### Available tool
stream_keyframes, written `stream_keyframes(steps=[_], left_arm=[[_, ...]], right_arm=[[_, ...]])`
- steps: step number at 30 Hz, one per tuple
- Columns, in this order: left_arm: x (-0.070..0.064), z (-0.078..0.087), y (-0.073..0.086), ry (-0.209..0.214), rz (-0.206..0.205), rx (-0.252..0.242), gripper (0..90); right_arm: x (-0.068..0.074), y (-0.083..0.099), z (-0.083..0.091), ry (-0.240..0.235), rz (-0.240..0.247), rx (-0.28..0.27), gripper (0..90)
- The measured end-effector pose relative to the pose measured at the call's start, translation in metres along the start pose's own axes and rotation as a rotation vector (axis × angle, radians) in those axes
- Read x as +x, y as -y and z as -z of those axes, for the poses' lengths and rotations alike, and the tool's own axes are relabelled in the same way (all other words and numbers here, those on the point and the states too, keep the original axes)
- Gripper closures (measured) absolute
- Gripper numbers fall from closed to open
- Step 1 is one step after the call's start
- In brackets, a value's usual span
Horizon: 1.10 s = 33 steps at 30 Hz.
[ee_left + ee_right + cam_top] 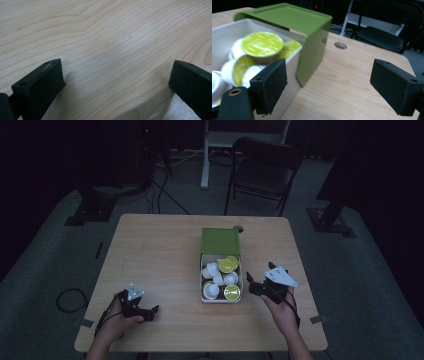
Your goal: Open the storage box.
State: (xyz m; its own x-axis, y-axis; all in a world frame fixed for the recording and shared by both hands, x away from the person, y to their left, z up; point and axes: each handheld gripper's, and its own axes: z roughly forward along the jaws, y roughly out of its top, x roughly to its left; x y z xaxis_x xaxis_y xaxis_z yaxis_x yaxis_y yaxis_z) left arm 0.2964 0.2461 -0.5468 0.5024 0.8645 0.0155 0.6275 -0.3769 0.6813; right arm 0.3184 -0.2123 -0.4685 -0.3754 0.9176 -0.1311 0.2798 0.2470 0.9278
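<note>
Left tongs [142,312] rest spread and empty near the bench's [160,250] front-left corner. Mid-bench, the capsule box [221,292] sits half-sleeved. Right tongs [256,285], spread beside it, could clip the wall and shove the box.

Landmark: the box [220,292] on the worktop [155,255]. Left of the box, bare wood, wide passage. Behind the box, its green lid [220,240] stands up, blocking entry from the far side. Right of the box, a narrow strip of bare worktop, partly taken by the right gripper [256,285], jaws apart. Box top open, capsules [220,279] crowd inside.
</note>
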Motion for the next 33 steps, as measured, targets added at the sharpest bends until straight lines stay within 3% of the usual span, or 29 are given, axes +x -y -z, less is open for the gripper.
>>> stream_keyframes(steps=[14, 26, 33], left_arm=[[0.0, 0.0, 0.0, 0.0, 0.0, 0.0, 0.0], [0.0, 0.0, 0.0, 0.0, 0.0, 0.001, 0.0], [0.0, 0.0, 0.0, 0.0, 0.0, 0.001, 0.0]], right_arm=[[-0.023, 0.03, -0.009, 0.061, -0.073, 0.095, 12.5], [-0.036, 0.051, -0.017, 0.121, -0.086, 0.192, 12.6], [-0.044, 0.067, -0.022, 0.14, -0.096, 0.284, 13.2]])
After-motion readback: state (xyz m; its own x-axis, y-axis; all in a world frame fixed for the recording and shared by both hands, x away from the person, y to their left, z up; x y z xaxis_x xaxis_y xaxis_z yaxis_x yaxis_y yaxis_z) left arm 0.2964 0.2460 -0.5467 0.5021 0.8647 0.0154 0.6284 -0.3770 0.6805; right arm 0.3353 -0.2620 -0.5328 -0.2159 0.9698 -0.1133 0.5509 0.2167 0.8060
